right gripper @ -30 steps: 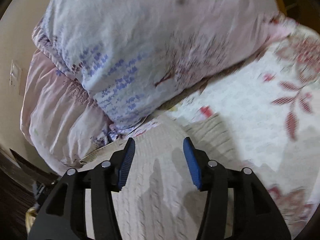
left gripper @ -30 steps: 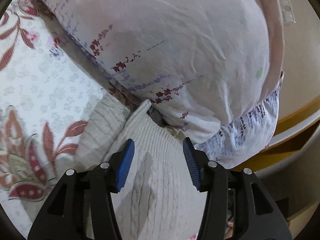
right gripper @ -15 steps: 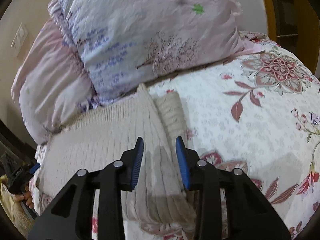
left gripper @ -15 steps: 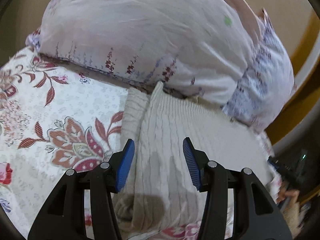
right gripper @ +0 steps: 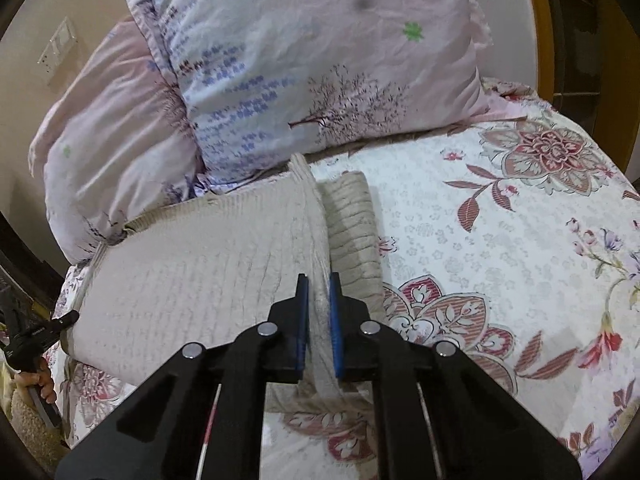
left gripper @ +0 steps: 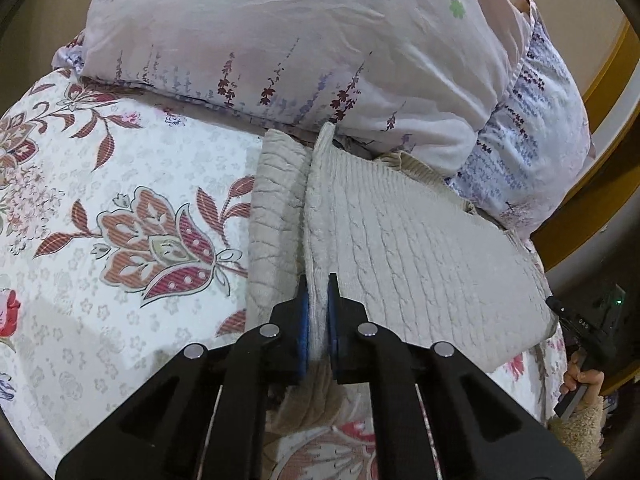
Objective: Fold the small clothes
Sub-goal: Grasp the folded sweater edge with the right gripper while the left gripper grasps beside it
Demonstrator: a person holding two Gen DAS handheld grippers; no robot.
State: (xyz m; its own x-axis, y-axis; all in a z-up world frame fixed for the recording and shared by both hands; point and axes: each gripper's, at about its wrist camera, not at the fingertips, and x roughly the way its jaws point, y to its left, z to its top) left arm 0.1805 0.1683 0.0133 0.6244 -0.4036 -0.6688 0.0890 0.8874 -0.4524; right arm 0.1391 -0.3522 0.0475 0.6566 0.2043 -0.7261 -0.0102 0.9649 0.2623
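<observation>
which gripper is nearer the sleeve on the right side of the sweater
Right. The right gripper is shut on the sweater edge directly beside that sleeve; the left gripper is across the sweater body, at its far left edge.

the cream cable-knit sweater (left gripper: 420, 240) lies flat on the white bedspread with red flower print (left gripper: 100, 200). behind the sweater the pale pink printed pillow (left gripper: 300, 40) rests on the bedspread, its lower edge over the sweater's far end. a second pale pink pillow (right gripper: 112, 120) lies beside the first one, also behind the sweater.
</observation>
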